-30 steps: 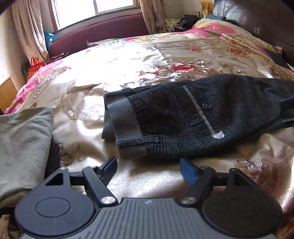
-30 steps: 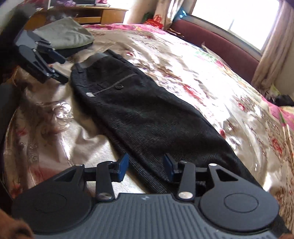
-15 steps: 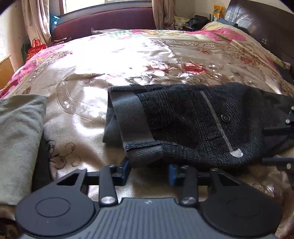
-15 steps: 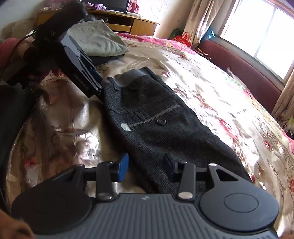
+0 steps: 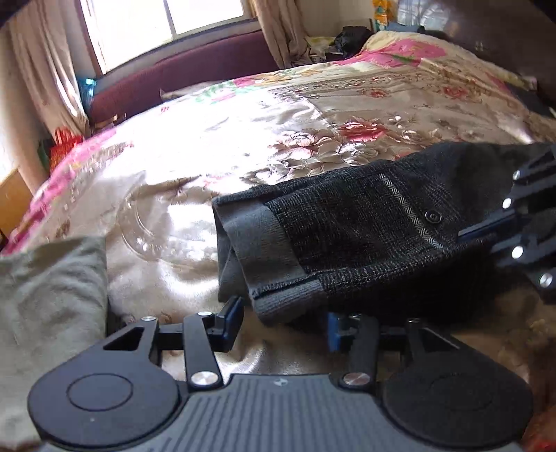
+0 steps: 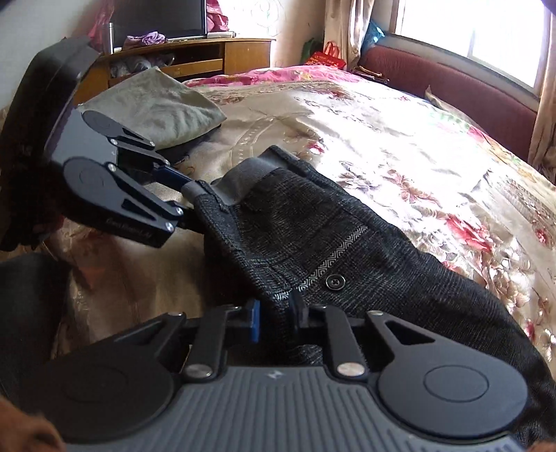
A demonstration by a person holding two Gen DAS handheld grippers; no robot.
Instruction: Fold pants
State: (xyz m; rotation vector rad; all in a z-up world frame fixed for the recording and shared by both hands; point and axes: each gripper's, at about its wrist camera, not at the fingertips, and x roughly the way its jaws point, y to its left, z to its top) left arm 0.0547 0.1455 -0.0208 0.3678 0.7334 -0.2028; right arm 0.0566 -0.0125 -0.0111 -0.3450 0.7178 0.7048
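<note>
Left wrist view first: our left hand-held gripper (image 5: 281, 325) sits low over the bed (image 5: 215, 163), its blue-padded fingers apart in this view, with the grey waistband corner of the pants (image 5: 347, 229) drooping between them. From the right wrist view the same gripper (image 6: 189, 194) looks pinched on that waistband corner, so we take it as grasping the pants. Just to its left lies a folded olive cloth (image 5: 48, 299), with a dark garment (image 5: 111, 313) tucked under its edge.

Our right hand-held gripper (image 6: 274, 314) is clenched on the near edge of the pants (image 6: 347, 250), beside the patterned pocket trim and the button (image 6: 334, 281). The pants lie flat along the bed (image 6: 399, 146), waistband toward the left gripper, legs running off past the right one.

Farther out, the floral bedspread stretches bare and bright with sun. The olive cloth (image 6: 156, 104) rests at the bed's far corner in the right view. Beyond it stands a wooden cabinet (image 6: 215, 59) with a TV (image 6: 156, 17) and clutter on top. A maroon sofa (image 5: 180, 73) runs under the window (image 5: 163, 17), with curtains (image 5: 45, 69) at the sides.
</note>
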